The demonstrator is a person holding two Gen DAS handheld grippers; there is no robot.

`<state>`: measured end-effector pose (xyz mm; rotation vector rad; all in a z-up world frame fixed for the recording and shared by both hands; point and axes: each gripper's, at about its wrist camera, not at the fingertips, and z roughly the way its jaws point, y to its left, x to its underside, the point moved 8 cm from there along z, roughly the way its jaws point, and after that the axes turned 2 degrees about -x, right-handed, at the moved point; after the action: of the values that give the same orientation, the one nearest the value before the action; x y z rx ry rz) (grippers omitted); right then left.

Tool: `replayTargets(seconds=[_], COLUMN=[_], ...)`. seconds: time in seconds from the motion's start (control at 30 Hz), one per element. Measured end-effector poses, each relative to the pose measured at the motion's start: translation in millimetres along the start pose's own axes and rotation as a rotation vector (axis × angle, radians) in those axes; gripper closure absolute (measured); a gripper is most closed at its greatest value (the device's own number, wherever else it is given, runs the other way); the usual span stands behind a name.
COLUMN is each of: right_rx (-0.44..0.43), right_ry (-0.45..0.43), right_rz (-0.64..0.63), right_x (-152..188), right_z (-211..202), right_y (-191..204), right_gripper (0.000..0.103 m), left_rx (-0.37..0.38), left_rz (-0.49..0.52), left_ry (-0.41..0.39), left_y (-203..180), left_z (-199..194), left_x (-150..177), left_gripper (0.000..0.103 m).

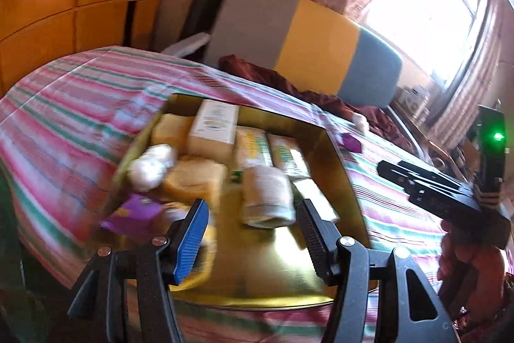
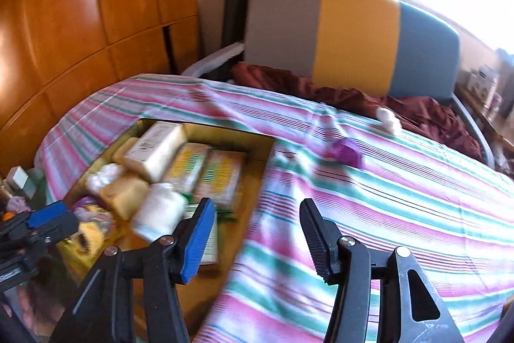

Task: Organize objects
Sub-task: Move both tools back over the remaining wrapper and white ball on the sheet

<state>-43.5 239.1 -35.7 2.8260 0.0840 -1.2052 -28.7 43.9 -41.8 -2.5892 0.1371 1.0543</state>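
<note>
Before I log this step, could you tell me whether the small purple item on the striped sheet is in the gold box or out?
Out: the purple item lies on the striped sheet, beyond the gold box.

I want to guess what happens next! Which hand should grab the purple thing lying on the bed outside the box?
Probably the right. The right gripper is open over the striped bedspread, facing the purple thing. The left gripper is open too, but it sits over the gold box.

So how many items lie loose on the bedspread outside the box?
2: a purple packet just past the box's right wall; a white wad beyond it by the maroon cloth. More may be hidden.
</note>
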Motion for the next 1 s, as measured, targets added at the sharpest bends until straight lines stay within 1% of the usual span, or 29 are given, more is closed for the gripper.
replayTargets(seconds=[0.27,0.5,0.57,0.63,0.67,0.73,0.8,0.87,0.93,1.0], right_rx=[0.081,0.159,0.19,0.212,0.225,0.259,0.289,0.299,0.3,0.297], right_ry=[0.03,0.043,0.044,0.038,0.033,0.023,0.02,0.017,0.014,0.012], right_rz=[0.097,0.187,0.202,0.218,0.222,0.221,0.224,0.238,0.257,0.286], right_x=[24.0,45.8,50.8,55.2,57.0,60.4,64.4,68.1,72.5,75.7], right_z=[8.8,15.5,16.3,16.4,16.7,18.4,20.5,22.8,26.1,26.8], right_y=[-72.0,-132.4,-148.5,-164.2,-171.1,-184.6,-196.9,-205.6,-212.5,-218.1], right_gripper=[0.046,0.045,0.045,0.045,0.045,0.043,0.043,0.043,0.043,0.043], left_rx=[0.078,0.153,0.158,0.17,0.166,0.158,0.15,0.154,0.123,0.102], left_rz=[0.097,0.146,0.158,0.171,0.179,0.193,0.2,0.204,0.221,0.228], left_ry=[0.048,0.098,0.109,0.12,0.123,0.13,0.144,0.153,0.152,0.17], left_y=[-69.8,-129.1,-145.1,-159.5,-165.4,-180.6,-191.9,-205.8,-217.8,-225.1], left_z=[22.8,49.7,58.7,69.1,74.3,88.8,102.1,118.6,140.1,157.1], left_x=[-4.6,-16.2,-20.4,-24.7,-27.0,-33.2,-38.6,-46.3,-55.4,-59.9], left_gripper=[0.043,0.043,0.043,0.04,0.039,0.03,0.03,0.03,0.03,0.03])
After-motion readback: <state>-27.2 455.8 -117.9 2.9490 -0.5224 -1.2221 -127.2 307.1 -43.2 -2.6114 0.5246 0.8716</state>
